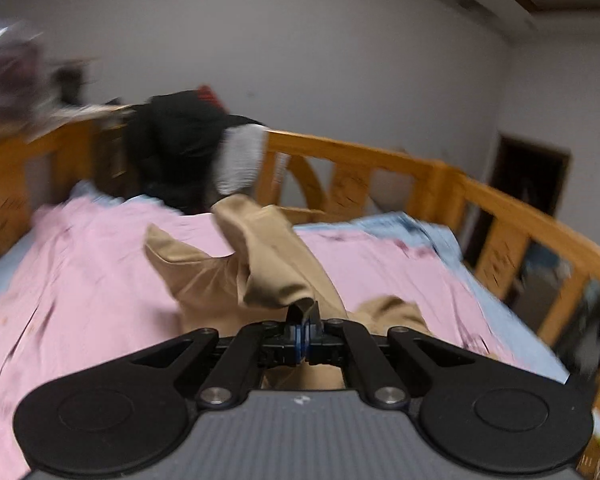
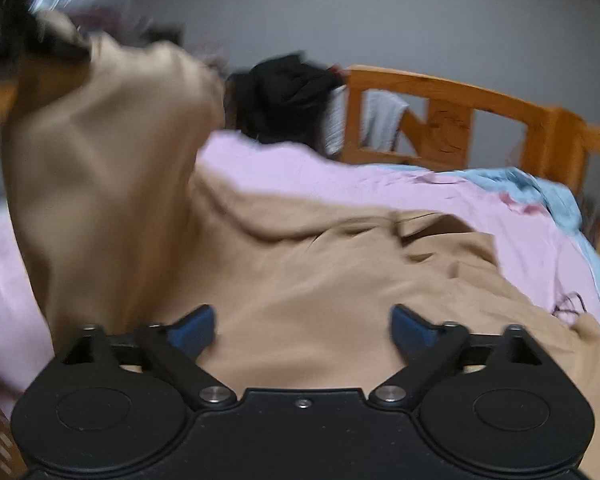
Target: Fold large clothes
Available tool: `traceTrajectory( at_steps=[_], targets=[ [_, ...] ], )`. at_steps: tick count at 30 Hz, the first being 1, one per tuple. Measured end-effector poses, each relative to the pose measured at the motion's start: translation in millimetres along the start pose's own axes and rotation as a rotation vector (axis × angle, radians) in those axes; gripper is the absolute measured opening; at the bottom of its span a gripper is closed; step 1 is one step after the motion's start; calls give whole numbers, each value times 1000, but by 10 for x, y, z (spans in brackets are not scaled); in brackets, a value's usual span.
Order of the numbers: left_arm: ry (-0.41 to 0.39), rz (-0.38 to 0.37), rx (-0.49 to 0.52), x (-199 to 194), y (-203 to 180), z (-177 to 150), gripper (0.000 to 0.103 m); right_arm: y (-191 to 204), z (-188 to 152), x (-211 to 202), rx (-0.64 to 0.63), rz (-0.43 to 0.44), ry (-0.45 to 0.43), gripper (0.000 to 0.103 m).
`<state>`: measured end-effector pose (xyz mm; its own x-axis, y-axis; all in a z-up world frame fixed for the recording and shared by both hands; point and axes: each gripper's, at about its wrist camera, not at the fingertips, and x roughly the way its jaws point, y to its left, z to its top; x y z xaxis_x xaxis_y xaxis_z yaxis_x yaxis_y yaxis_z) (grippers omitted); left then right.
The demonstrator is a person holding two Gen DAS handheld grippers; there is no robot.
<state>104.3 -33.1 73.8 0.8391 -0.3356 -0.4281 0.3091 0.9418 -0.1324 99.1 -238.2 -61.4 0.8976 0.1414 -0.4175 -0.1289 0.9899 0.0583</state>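
Note:
A large tan garment (image 2: 324, 264) lies crumpled on the pink sheet (image 2: 340, 184) of a bed. My left gripper (image 1: 305, 314) is shut on an edge of the tan garment (image 1: 268, 264) and lifts it above the bed; the cloth hangs down from the fingers. In the right wrist view that lifted part rises at the left, up to the other gripper (image 2: 56, 46), which shows dark and blurred. My right gripper (image 2: 302, 326) is open and empty, its blue pads (image 2: 196, 330) wide apart just above the garment's near part.
A wooden bed rail (image 1: 380, 160) runs along the far and right sides. Black clothes (image 1: 176, 148) and a grey-white cloth (image 1: 240, 160) hang over the rail. A light blue sheet (image 1: 440, 236) shows at the right edge. Grey walls stand behind.

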Motion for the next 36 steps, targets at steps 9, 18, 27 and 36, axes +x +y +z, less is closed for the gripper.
traceTrajectory(
  at_steps=[9,18,27,36],
  targets=[
    [76,-87,186,301,-781,-79,0,-1291,603,-403,589,328,16,87],
    [152,-186,354,512,-1486,-453,0,-1936,435,-411,945,472,6,91],
    [164,-233,462,542,-1822,-794,0,-2017,283,-351,868,260,137,70],
    [167,-320,519,511,-2012,-992,0,-1978,367,-547,650,87,128,4]
  ],
)
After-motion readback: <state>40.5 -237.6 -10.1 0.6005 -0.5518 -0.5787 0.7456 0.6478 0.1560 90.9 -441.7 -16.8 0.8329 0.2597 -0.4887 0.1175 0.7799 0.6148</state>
